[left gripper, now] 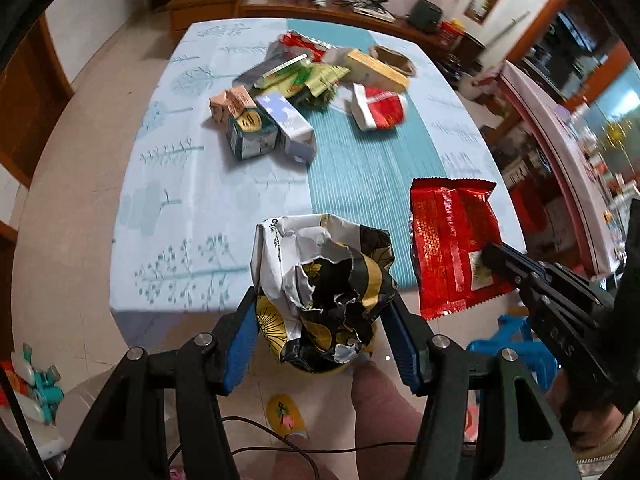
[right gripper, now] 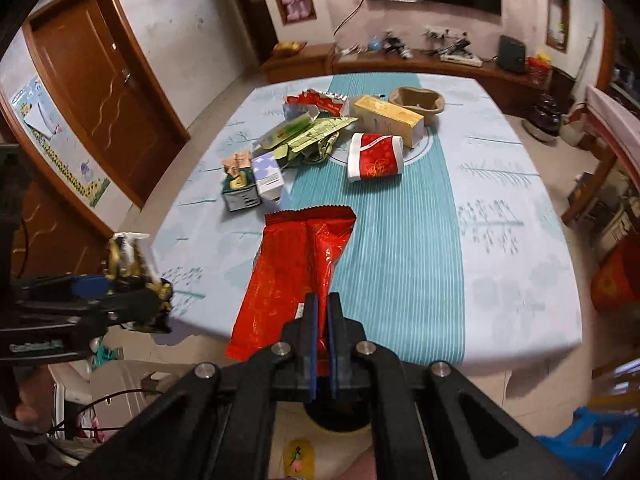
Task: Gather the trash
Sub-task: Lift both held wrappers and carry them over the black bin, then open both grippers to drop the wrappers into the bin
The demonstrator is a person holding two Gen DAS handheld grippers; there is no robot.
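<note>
My left gripper (left gripper: 322, 308) is shut on a crumpled black, gold and white paper package (left gripper: 324, 280), held off the near edge of the table. The same package (right gripper: 132, 276) shows at the left of the right wrist view, in the left gripper (right gripper: 120, 300). My right gripper (right gripper: 322, 308) is shut on the lower edge of a flat red foil wrapper (right gripper: 296, 264), lifted above the table's near edge. That red wrapper (left gripper: 452, 248) hangs at the right of the left wrist view, pinched by the right gripper (left gripper: 490, 256). More trash lies further up the table.
On the table (right gripper: 500, 280) lie small cartons (left gripper: 260, 124), a green foil wrapper (right gripper: 316, 136), a red and white paper cup (right gripper: 374, 156), a yellow box (right gripper: 388, 120) and a brown pulp tray (right gripper: 418, 100). A blue stool (left gripper: 508, 340) stands on the floor at right; a cable (left gripper: 280, 448) runs below.
</note>
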